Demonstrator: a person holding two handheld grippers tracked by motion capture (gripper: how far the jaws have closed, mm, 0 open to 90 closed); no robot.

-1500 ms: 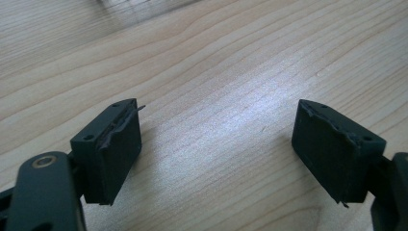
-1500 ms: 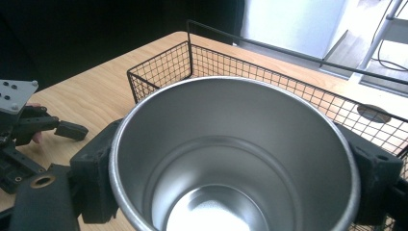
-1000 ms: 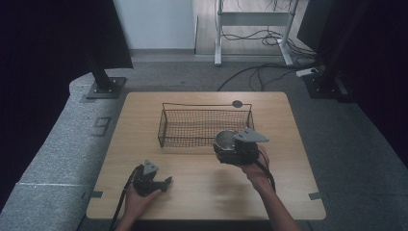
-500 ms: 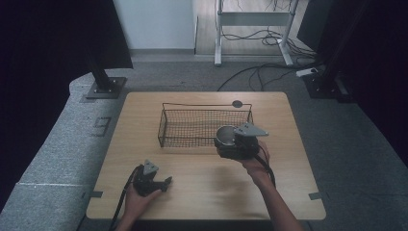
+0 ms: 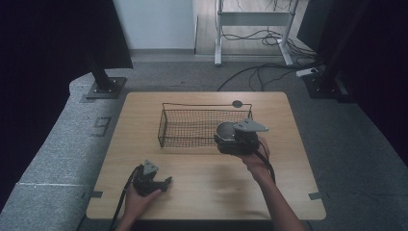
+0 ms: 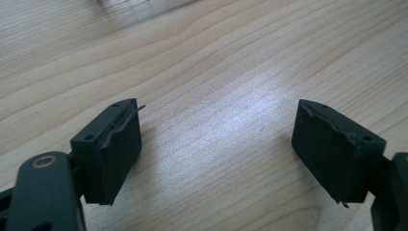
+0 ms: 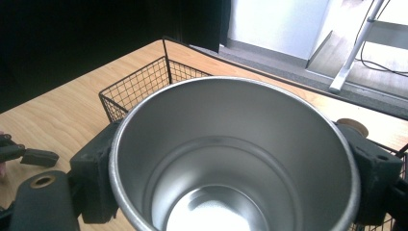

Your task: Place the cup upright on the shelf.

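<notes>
The steel cup [image 7: 235,159] sits clamped between the right gripper [image 5: 239,139] and its two fingers [image 7: 94,178], one pad pressed on each side of the rim, mouth open and empty. It hangs at the wire basket [image 5: 202,126], right over the near right corner. Down at the near left of the tabletop [image 5: 202,192], the left gripper [image 5: 153,182] rests, fingers [image 6: 113,149] spread wide with bare wood between them.

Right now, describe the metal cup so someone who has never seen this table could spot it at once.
On the light wooden table stands a black wire mesh basket. At the basket's right end, the right gripper holds a round, shiny steel cup between its fingers, mouth open and empty inside. It is the one bright metal thing among black wire and dark gripper parts.
</notes>
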